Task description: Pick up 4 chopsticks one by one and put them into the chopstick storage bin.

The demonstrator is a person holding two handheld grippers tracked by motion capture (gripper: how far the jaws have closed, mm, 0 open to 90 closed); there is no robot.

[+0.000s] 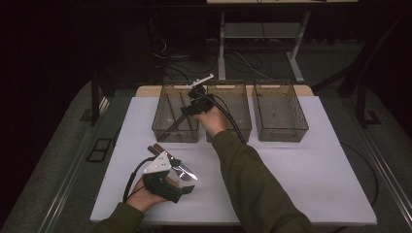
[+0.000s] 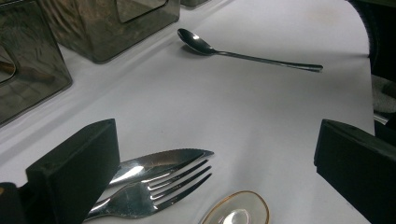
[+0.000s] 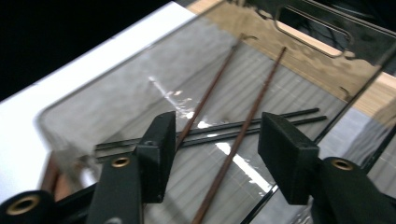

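My right gripper reaches over the left clear bin at the back of the white table. Its jaws stand open above the bin floor. Two brown chopsticks lie in that bin, one running between the jaws without being pressed, across a pair of black chopsticks. My left gripper rests near the table's front left, jaws wide open. A steel fork and knife lie beside its left jaw. A gold-rimmed spoon lies just below them.
A steel spoon lies farther out on the white table. The middle bin and the right bin stand beside the left one. The right forearm crosses the table's middle. A cable trails from each gripper.
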